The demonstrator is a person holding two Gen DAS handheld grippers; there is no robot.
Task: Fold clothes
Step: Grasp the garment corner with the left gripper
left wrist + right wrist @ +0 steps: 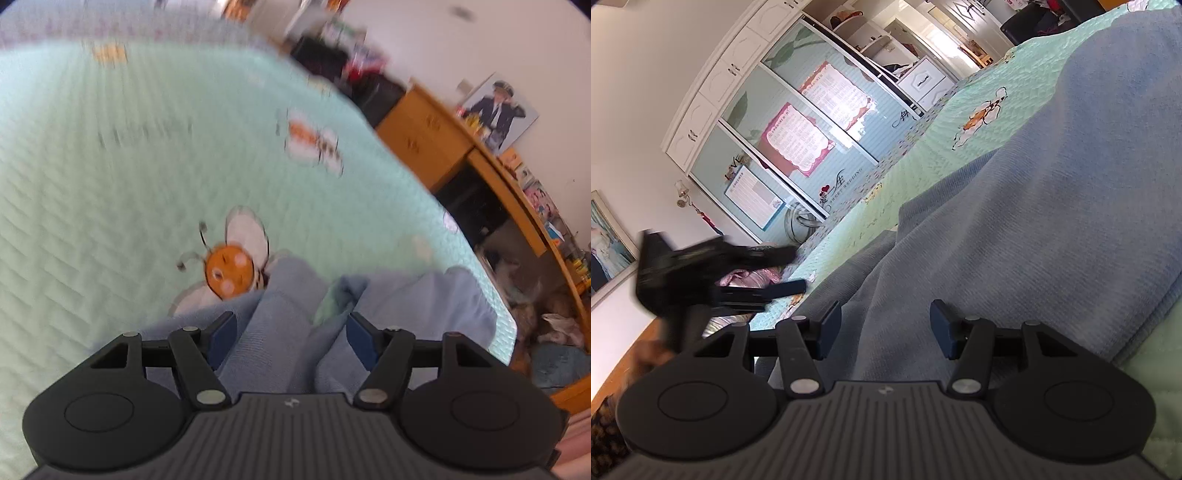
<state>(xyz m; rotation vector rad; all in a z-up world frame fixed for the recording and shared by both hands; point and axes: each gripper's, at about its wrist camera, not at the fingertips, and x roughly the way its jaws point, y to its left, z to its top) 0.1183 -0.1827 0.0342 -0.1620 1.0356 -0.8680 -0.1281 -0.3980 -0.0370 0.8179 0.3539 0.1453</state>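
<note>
Left wrist view: the left tongs [290, 334] stand with their dark blue pads apart, and a raised ridge of the blue garment [280, 325] runs between them; the pads do not press on it. The garment is a soft knit with a fine ribbed weave, bunched into rounded folds, and it lies on the bed's mint-green quilt [110, 221], at the quilt's near edge. The quilt is stitched in a zigzag pattern and carries embroidered bees; the nearest bee [229, 267], with an orange face and white wings, sits just beside the garment, and its lower wing is partly covered by the cloth. A farther bee and some grey lettering on the quilt are smeared by blur. Beyond the quilt's right edge stands a wooden desk [436, 144], its shelves crowded with small things too blurred to name.

Right wrist view: the right tongs [885, 328] also stand apart, over the same garment [1034, 221], which spreads broadly across the quilt [960, 110] in smooth, heavy slopes; cloth lies between the pads without being pinched. To the left of the garment the left tongs [783, 271] appear as a dark, blurred shape with both fingers separated. Beyond the quilt stands a white wardrobe [757, 122] with pale green glass doors.
</note>
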